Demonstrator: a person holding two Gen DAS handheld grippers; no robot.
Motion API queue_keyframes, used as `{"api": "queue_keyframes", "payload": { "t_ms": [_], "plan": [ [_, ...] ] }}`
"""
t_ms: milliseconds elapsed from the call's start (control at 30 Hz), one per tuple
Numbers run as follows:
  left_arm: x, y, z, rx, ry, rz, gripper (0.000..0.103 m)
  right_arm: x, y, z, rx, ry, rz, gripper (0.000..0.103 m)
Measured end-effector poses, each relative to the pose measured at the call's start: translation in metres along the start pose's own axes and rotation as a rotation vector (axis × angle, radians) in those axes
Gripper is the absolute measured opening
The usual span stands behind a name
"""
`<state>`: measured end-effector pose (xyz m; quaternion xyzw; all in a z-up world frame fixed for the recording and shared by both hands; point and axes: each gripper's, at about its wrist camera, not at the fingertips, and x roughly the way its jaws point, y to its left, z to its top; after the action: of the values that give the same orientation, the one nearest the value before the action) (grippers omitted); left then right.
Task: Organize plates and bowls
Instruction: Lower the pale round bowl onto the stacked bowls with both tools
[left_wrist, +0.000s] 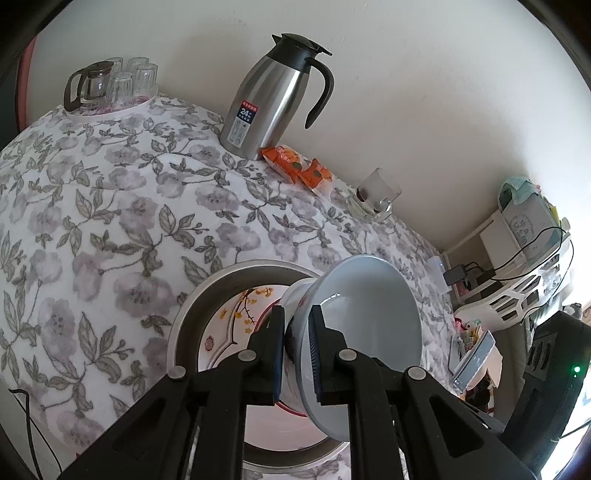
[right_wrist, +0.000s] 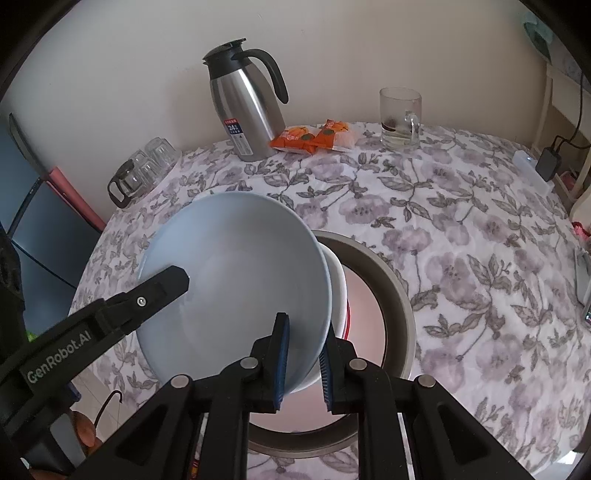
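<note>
The worktop (right_wrist: 461, 229) wears a white cloth printed with grey-mauve flowers and leaves. Near its front edge sits a wide, shallow metal basin (left_wrist: 207, 295), and inside it lies a patterned plate (left_wrist: 236, 325) with yellow blossoms on a dark branch and a red seal mark.

Above the basin a pale blue-grey bowl (right_wrist: 236, 280) hangs tilted on its side, nested with a white bowl (right_wrist: 338, 291) behind it that shows a red band near the rim. Both tools grip this pair at once. The left tool (left_wrist: 297, 354) is clamped tight on the rim, one blue pad inside the blue bowl and the other against the outside of the stack. The right tool (right_wrist: 304, 356) is likewise closed narrow on the rim from the opposite side; in its view the left tool's finger (right_wrist: 162, 288) lies across the bowl's inner wall.

Toward the wall stands a steel vacuum jug (right_wrist: 243, 107) with a black handle, then orange snack packets (right_wrist: 310, 138), a glass mug (right_wrist: 400, 118), and a tray of upturned glasses (left_wrist: 129, 79) beside a small glass pot (left_wrist: 90, 83).
</note>
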<state>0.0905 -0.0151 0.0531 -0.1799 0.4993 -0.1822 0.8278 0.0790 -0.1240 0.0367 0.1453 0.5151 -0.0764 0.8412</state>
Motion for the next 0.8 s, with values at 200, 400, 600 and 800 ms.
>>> {"api": "queue_keyframes", "payload": {
  "t_ms": [200,400,600,800],
  "plan": [
    [0.006,0.002,-0.001,0.001,0.016,0.014,0.012,0.003,-0.001,0.001,0.004,0.008,0.0,0.017],
    [0.009,0.003,-0.001,-0.002,0.024,0.022,0.012,0.005,-0.001,0.001,0.009,0.01,0.005,0.018],
    [0.011,0.006,-0.001,-0.01,0.033,0.02,0.012,0.005,-0.001,0.001,0.009,0.011,0.009,0.018],
    [0.011,0.006,-0.001,-0.01,0.037,0.022,0.012,0.005,-0.001,0.002,0.013,0.015,0.013,0.019]
  ]
}}
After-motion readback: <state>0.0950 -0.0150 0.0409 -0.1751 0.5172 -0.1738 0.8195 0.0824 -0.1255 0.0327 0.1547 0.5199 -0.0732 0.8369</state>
